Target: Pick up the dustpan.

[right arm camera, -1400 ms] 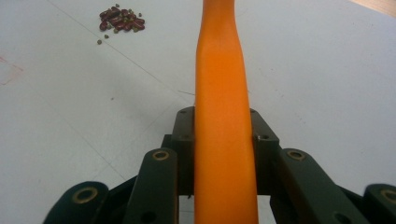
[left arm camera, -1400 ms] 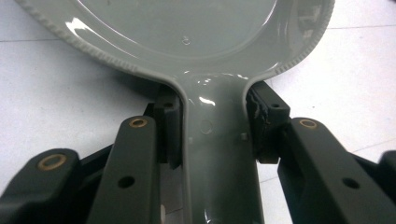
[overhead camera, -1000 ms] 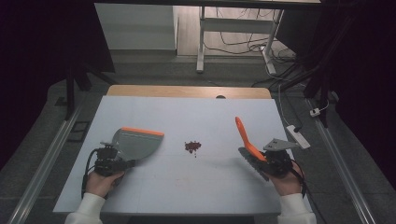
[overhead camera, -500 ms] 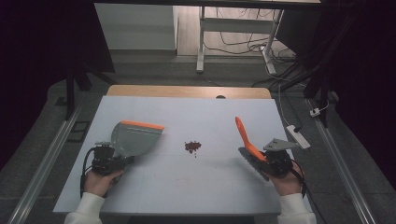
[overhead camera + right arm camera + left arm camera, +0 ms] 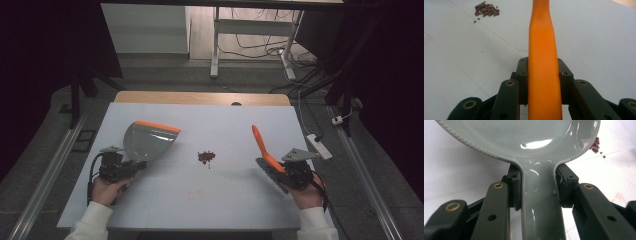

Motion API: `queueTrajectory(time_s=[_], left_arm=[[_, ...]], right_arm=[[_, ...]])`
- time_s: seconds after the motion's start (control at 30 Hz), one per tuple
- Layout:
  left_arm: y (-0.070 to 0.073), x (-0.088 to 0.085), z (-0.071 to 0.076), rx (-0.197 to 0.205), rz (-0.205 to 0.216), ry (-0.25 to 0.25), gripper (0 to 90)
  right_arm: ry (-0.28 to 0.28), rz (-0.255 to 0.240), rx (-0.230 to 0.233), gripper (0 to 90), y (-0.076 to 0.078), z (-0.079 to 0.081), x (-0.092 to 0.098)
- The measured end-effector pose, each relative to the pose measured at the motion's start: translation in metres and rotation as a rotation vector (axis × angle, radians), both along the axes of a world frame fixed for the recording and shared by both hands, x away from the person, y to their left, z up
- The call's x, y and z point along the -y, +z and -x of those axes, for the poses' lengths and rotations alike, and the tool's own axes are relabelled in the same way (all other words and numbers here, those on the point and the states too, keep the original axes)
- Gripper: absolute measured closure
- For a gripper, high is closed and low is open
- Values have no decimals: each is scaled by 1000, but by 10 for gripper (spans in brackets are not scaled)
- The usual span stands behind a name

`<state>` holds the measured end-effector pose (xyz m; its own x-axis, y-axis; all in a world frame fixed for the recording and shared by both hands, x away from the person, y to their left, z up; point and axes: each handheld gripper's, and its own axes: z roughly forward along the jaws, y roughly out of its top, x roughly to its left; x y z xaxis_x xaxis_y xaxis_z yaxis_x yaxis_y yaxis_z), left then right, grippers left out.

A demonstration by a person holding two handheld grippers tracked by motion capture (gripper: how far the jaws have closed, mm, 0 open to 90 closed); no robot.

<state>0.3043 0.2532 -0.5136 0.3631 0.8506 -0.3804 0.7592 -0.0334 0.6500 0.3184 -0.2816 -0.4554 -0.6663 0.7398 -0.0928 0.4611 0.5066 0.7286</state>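
A small pile of dark red beans (image 5: 206,156) lies mid-table on the white table top (image 5: 215,200). My left gripper (image 5: 131,167) is shut on the handle of a grey dustpan (image 5: 149,141) with an orange lip, left of the beans. In the left gripper view the pads of my left gripper (image 5: 540,187) clamp the dustpan handle (image 5: 540,202), and the beans (image 5: 595,144) peek past the pan's right rim. My right gripper (image 5: 274,167) is shut on an orange tool handle (image 5: 262,144) that slants up and away, right of the beans. In the right gripper view my right gripper (image 5: 544,72) clamps that orange handle (image 5: 543,50), with the beans (image 5: 486,10) at upper left.
A white power strip (image 5: 320,146) lies by the table's right edge. A wooden strip (image 5: 200,98) borders the far edge. Beyond it stand a white desk frame (image 5: 215,45) and cables on the floor. Metal rails run along both sides of the table.
The dustpan's orange lip has shifted a little farther away across the table. The right gripper and its orange handle have stayed in place.
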Motion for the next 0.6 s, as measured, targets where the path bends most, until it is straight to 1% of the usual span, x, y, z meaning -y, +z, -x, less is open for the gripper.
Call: queueTrajectory(time_s=[0.07, 0.13, 0.23, 0.33, 0.5, 0.6], left_arm=[[0, 1, -6, 13, -11, -25, 621], [1, 2, -11, 13, -14, -45, 621], [2, 3, -13, 24, -16, -75, 621], [2, 2, -11, 36, -15, -99, 621], [6, 1, -3, 52, -19, -130, 621], [7, 2, 1, 53, -21, -140, 621]], right_arm=[[-5, -6, -2, 700, 0, -1, 0], [-10, -7, -1, 700, 0, -2, 0], [-25, -4, -4, 700, -1, -4, -1], [-36, -12, -8, 700, -2, -5, -1], [-36, -27, -2, 700, -2, -8, -2], [-34, -35, 0, 700, -1, -9, -5]])
